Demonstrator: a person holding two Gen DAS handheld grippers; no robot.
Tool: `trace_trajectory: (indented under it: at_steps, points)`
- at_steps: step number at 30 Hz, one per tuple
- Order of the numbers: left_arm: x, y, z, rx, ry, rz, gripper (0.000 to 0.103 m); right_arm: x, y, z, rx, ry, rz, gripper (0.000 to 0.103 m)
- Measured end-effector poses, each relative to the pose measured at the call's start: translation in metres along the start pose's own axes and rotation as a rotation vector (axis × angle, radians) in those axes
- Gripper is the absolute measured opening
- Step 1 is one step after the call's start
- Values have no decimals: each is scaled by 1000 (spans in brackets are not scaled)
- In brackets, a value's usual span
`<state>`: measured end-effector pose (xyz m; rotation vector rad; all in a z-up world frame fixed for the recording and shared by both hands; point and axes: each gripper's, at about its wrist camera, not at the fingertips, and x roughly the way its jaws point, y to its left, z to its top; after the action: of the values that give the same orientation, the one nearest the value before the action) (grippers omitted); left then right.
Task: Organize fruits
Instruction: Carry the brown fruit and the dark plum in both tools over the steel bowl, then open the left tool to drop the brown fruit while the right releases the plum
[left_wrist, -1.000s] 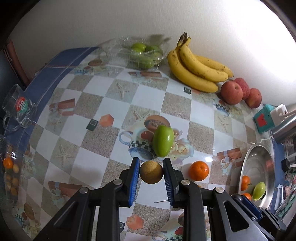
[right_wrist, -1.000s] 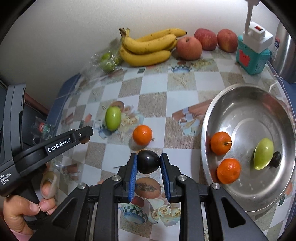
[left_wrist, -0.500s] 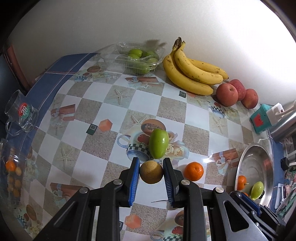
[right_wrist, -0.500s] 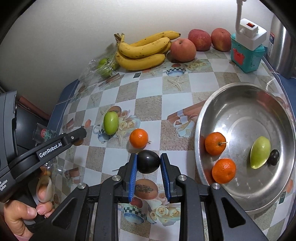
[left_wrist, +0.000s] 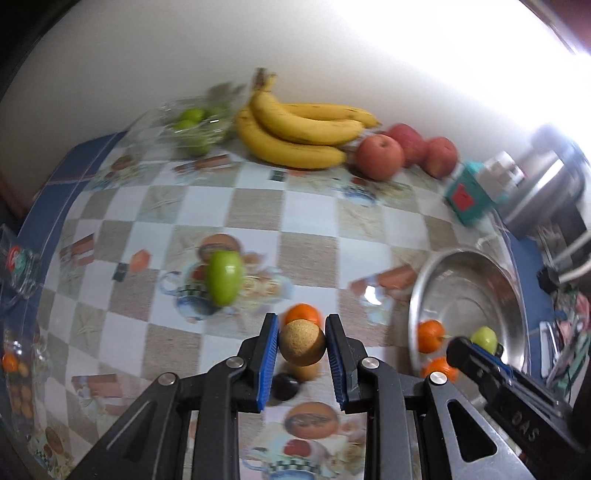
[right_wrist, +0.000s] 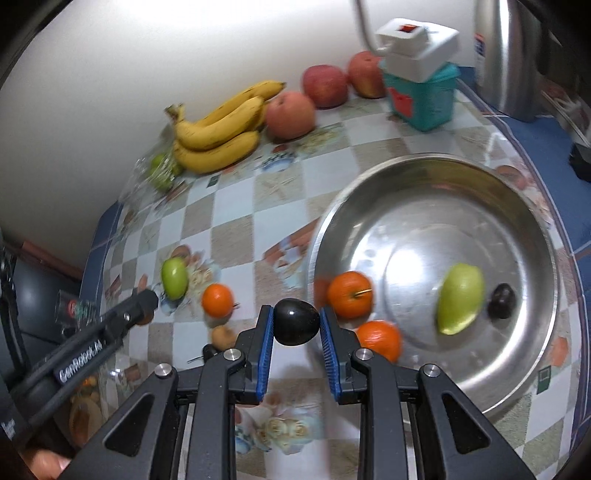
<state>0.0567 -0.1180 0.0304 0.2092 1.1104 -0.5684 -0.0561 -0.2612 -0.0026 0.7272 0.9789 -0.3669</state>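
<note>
Tabletop steel bowl (right_wrist: 524, 206) — tangerines (right_wrist: 349, 294), green fruit (right_wrist: 460, 299), plum (right_wrist: 501, 301).

A checkered, picture-printed desk (right_wrist: 236, 236) carries a round steel bowl (right_wrist: 517, 376), a yellow banana bunch (right_wrist: 218, 133), three red apples (right_wrist: 290, 114) by the wall, a loose green mango (right_wrist: 174, 277), and an orange tangerine (right_wrist: 218, 300) just beside it.
</note>
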Motion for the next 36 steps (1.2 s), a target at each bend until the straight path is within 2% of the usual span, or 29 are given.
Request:
trace_trajectory:
  at_steps: [4, 6, 11, 16, 19, 22, 26, 31, 36]
  points:
    - [3, -29, -4, 57, 23, -85, 28, -10, -22, 5, 61, -35, -45, 26]
    - [5, -44, -6, 91, 32, -105, 28, -15, -33, 7, 88, -56, -75, 26]
    - [10, -84, -14, 203, 45, -107, 28, -25, -60, 10, 166, -88, -94, 26]
    - [14, -113, -21, 289, 22, -99, 28, -25, -72, 11, 198, -100, -114, 26]
    - [19, -120, -21, 313, 2, -94, 28, -24, -77, 13, 207, -129, -108, 26]
    - [26, -127, -19, 346, -51, -59, 28, -25, -85, 15, 225, -183, -113, 26]
    - [34, -128, -14, 349, -99, -81, 28, -24, -96, 19, 241, -236, -123, 26]
    - [38, -136, -9, 369, -153, -99, 28, -18, -107, 22, 278, -258, -117, 26]
    - [50, -149, -8, 406, -153, -93, 28, -14, -115, 25, 287, -272, -125, 26]
